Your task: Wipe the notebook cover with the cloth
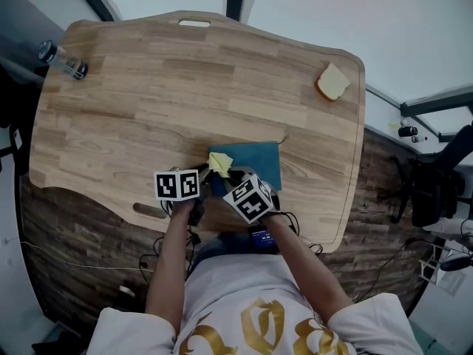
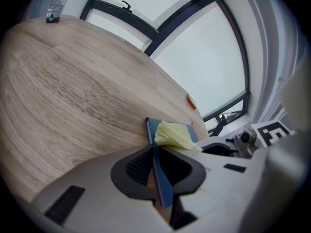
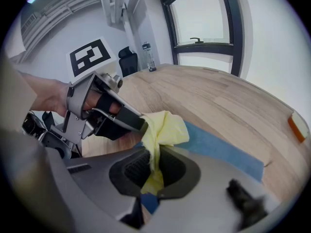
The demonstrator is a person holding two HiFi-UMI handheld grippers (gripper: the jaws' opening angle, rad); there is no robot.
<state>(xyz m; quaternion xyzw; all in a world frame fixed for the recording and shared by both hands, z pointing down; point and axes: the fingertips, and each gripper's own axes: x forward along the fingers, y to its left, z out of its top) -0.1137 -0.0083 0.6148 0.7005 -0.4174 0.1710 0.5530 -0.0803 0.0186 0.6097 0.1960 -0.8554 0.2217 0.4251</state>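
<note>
White short-sleeved shirt point(image 1: 238, 288), gold print

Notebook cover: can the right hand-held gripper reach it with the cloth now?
Probably yes: the right hand-held gripper holds the cloth over the notebook, its cover mostly bare; the left hand-held gripper only clamps the near edge.

A light wooden table point(image 1: 148, 87) fills mid-frame. A clear bottle point(image 1: 63, 60) stands at its upper left, a yellowish sponge point(image 1: 332, 82) upper right. Black office chair point(image 1: 436, 183) at right edge.
</note>
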